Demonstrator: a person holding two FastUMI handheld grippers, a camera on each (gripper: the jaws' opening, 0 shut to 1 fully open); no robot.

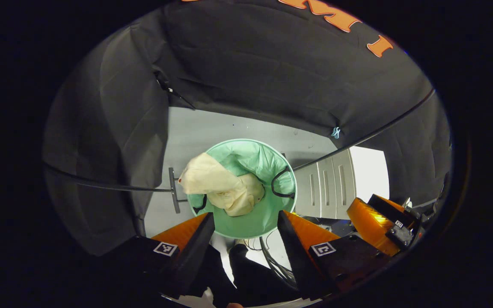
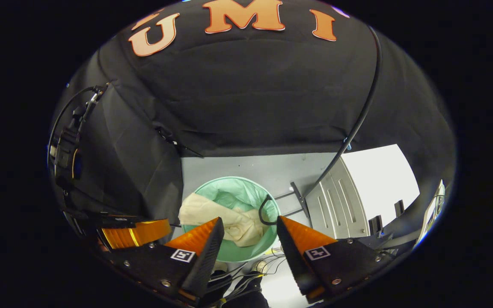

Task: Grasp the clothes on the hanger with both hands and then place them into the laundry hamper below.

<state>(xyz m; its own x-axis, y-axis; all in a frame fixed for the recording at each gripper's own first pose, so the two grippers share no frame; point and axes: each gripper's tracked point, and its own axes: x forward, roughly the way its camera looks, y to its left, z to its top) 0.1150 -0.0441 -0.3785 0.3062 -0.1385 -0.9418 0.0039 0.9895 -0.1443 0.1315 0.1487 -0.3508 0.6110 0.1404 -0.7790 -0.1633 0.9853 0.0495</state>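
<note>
Both the left tongs (image 1: 244,222) and the right tongs (image 2: 246,229) stand wide apart with nothing between them, low in their frames. Beyond them, at centre, the cream clothes (image 1: 223,186) lie in the green laundry hamper (image 1: 263,222), one fold draped over its left rim. A white cabinet (image 2: 357,192) stands at right on the grey floor (image 1: 212,128).

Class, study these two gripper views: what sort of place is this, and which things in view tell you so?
Probably a recording booth set up for a laundry task: black cloth walls hang around a grey floor, where a green laundry hamper holds a cream garment, with a white cabinet beside it.
</note>
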